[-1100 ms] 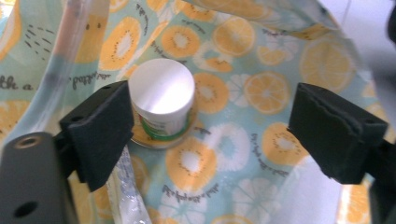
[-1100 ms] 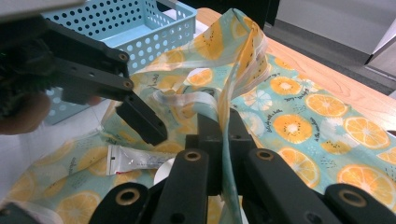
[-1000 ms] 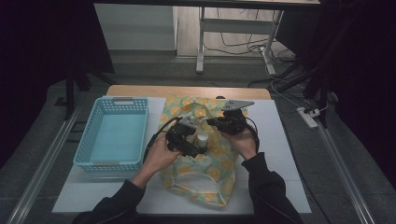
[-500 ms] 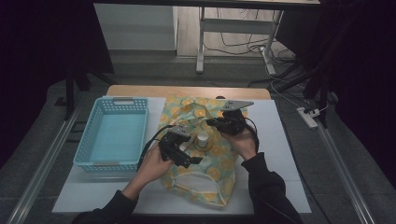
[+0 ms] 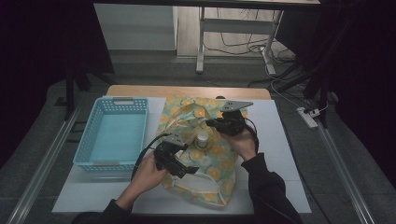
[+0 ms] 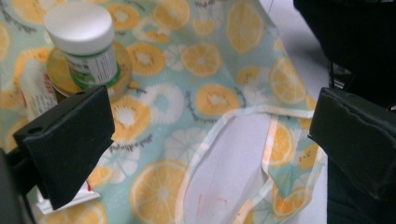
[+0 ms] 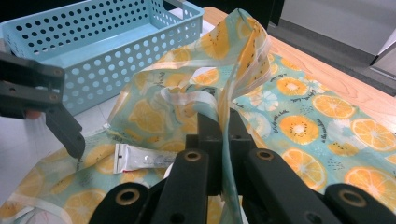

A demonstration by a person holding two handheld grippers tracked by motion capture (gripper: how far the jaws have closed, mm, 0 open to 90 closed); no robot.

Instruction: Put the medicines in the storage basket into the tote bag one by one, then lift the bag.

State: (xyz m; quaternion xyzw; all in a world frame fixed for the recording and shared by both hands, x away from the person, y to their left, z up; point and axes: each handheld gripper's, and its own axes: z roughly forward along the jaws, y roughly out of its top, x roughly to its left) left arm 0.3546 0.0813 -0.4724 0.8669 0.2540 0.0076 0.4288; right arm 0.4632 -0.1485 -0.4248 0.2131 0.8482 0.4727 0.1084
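- Left gripper (image 5: 180, 164) sat low over the near-left part of the bag (image 5: 205, 154), jaws spread wide with nothing between them. They had just been opening.
- In the left gripper view both pads framed bare cloth and one pale handle loop (image 6: 243, 140); no contact with either.
- Right gripper (image 5: 219, 125) was clamped tight on a gathered fold of the bag's fabric (image 7: 243, 60), holding that edge lifted above the table.
- In the right gripper view the pinched cloth rose straight up between the jaws, handle straps bunched in with it.
- Bag: lemon-print cloth tote, lying flat on the white mat (image 5: 280, 140), roughly mid-table, mouth toward the person.
- Bottle (image 6: 86, 44): white cap, green-and-white label, amber contents. It stood upright on the bag's cloth between the two grippers, just beside the left jaw, not touching it.
- Could not tell if the bottle sat inside the bag's mouth or on top of the fabric.
- Sachet (image 7: 144, 158): small white packet, lying flat on the cloth next to the bottle.
- Basket (image 5: 84, 144): light-blue perforated plastic, left of the bag, edge close to the cloth. I saw nothing in it.
- Both forearms came in from the near edge, dark sleeves.
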